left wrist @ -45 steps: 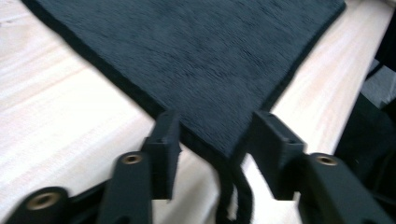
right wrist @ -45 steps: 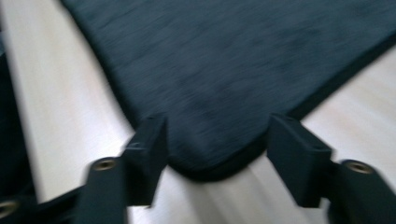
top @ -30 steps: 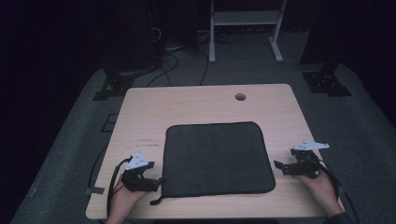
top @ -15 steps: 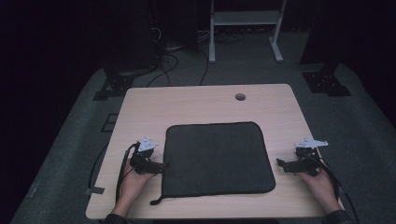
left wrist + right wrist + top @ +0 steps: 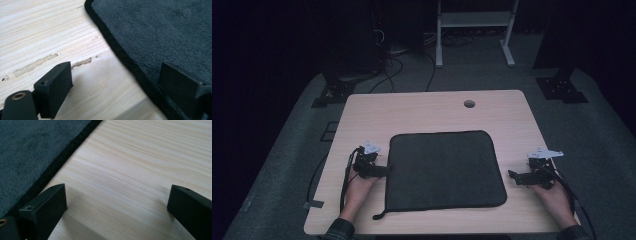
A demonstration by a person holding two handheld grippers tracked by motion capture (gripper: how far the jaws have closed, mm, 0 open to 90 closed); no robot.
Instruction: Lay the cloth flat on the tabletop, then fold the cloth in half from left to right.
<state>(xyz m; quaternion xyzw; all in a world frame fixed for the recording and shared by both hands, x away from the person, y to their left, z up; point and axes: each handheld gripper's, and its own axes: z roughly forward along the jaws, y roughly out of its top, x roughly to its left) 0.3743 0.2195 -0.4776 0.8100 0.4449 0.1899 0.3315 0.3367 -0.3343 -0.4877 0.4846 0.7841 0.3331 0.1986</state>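
The left gripper (image 5: 384,170) has been brought to the lower-left edge of the dark mat (image 5: 444,167), jaws spread across its hem after briefly narrowing. A grasp seems imminent. The right gripper (image 5: 513,176) is kept spread beside the mat's right edge.

Pale wooden table (image 5: 422,112) sits mid-floor, a round cable hole (image 5: 469,103) near its far edge. Beyond it, a white metal frame (image 5: 472,22) stands on grey carpet (image 5: 287,165), black cables (image 5: 397,65) trailing nearby.
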